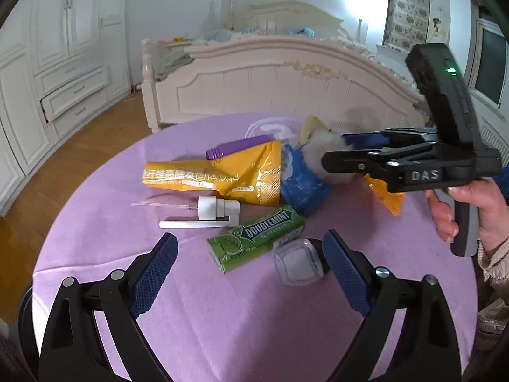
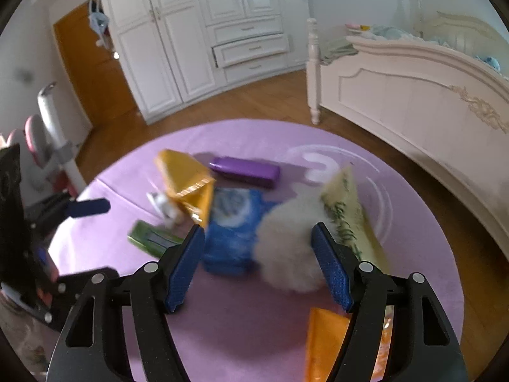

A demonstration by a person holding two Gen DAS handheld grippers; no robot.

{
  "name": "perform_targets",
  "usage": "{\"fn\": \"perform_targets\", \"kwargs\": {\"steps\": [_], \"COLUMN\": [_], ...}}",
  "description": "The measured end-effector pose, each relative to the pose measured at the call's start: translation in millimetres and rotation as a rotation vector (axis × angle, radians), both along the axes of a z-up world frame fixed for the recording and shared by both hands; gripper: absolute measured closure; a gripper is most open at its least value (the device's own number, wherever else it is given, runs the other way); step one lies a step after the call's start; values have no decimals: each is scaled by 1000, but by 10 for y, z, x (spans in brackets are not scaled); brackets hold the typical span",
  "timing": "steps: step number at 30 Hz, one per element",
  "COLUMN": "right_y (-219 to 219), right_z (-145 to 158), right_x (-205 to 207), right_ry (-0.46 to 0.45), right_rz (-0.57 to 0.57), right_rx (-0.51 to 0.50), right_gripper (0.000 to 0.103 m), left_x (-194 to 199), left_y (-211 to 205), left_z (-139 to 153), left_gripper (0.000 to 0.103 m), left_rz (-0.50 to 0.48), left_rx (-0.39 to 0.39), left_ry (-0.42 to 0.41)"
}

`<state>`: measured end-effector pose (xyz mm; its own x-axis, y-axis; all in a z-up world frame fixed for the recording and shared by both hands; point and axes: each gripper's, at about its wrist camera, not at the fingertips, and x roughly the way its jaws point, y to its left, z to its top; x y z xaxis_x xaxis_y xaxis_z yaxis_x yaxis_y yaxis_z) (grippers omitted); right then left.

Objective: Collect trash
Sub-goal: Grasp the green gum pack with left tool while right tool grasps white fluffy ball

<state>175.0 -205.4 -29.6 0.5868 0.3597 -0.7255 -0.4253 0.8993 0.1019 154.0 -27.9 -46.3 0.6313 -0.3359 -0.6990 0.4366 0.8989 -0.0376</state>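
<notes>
Trash lies on a round table with a purple cloth point(image 1: 222, 318): a yellow pouch point(image 1: 219, 176), a purple bottle point(image 1: 237, 147), a blue wrapper point(image 1: 300, 184), a white fluffy wad point(image 1: 321, 152), a white spray nozzle point(image 1: 210, 211), a green Doublemint pack point(image 1: 254, 238), a clear small jar point(image 1: 297, 265) and an orange wrapper point(image 1: 386, 197). My left gripper point(image 1: 251, 270) is open just before the green pack and jar. My right gripper point(image 2: 257, 267) is open above the blue wrapper point(image 2: 230, 222) and fluffy wad point(image 2: 288, 245); it also shows in the left wrist view point(image 1: 337, 154).
A cream bed footboard point(image 1: 286, 89) stands behind the table. White wardrobes point(image 2: 191, 31) line the wall across a wooden floor point(image 2: 254, 102). A pale yellow-green packet point(image 2: 350, 213) lies by the wad. A chair point(image 2: 47, 146) stands at the left.
</notes>
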Motion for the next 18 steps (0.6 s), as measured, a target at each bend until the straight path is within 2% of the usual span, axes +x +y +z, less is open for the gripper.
{"fn": "perform_targets", "kwargs": {"steps": [2, 6, 10, 11, 13, 18], "right_y": [0, 14, -38, -56, -116, -293], "right_z": [-44, -94, -174, -179, -169, -102], "right_x": [20, 91, 148, 155, 156, 75], "right_ry": [-5, -11, 1, 2, 14, 50], "right_rz": [4, -1, -8, -11, -13, -23], "right_rx": [-25, -87, -104, -101, -68, 62], "right_gripper": [33, 35, 49, 57, 62, 66], "left_x": [81, 207, 269, 289, 276, 171], "left_y": [-52, -114, -132, -134, -131, -143], "left_z": [-62, -163, -223, -233, -250, -260], "left_gripper": [14, 27, 35, 37, 46, 54], "left_rz": [-9, -29, -31, -34, -39, -43], "left_rx": [17, 43, 36, 31, 21, 29], "left_ry": [21, 65, 94, 104, 118, 128]}}
